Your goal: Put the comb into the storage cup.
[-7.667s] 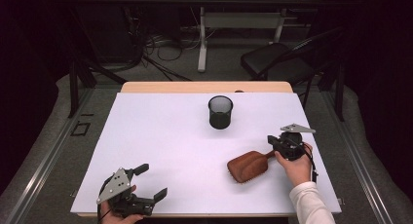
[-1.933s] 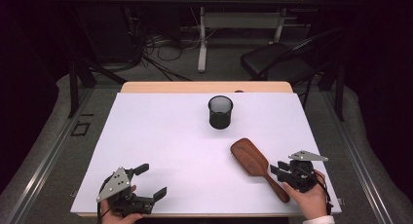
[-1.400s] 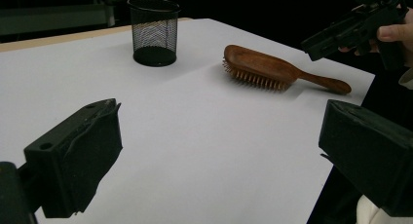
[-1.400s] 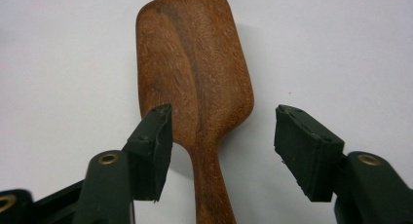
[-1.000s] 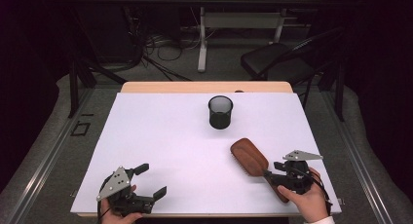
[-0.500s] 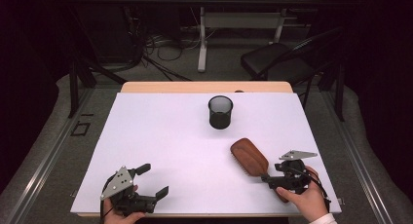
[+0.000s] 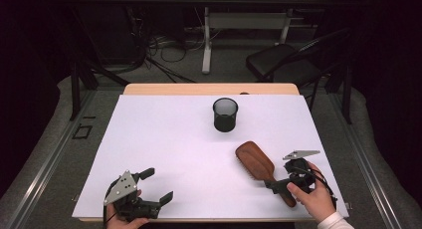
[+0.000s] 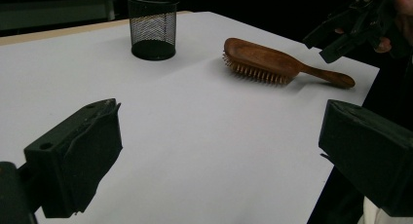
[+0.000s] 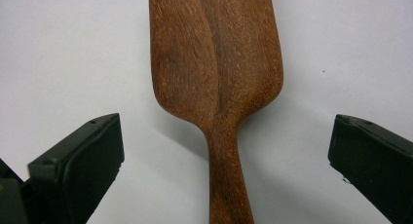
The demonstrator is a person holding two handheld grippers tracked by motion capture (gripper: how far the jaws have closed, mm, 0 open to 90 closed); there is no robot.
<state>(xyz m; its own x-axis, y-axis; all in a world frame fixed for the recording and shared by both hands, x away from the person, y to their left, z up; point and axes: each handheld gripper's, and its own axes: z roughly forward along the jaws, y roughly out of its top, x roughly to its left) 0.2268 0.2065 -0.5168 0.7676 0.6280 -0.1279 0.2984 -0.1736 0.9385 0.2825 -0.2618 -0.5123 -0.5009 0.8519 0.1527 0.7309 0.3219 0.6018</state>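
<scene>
A brown wooden hairbrush (image 7: 255, 162) lies bristles down on the white table (image 7: 164, 139), its handle pointing to the front right edge. My right gripper (image 7: 281, 181) hovers over that handle; its jaws have just been opening and now stand open. In the right gripper view the handle (image 9: 229, 175) runs between the spread jaws of the right gripper (image 9: 226, 131) without touching either pad. My left gripper (image 7: 158, 185) rests open and empty at the front left. In the left gripper view the left gripper (image 8: 221, 131) faces the hairbrush (image 8: 263, 61), and the right gripper (image 8: 341, 36) is farther off.
A black mesh cup (image 7: 225, 114) stands upright at the middle back of the table, also seen as the mesh cup (image 8: 152, 24) behind the brush. A dark chair (image 7: 283, 64) and cables sit on the floor beyond the far edge.
The right gripper's jaws have spread apart and let go of the brush handle. The brush now lies on the table. The left gripper has stayed where it was.
</scene>
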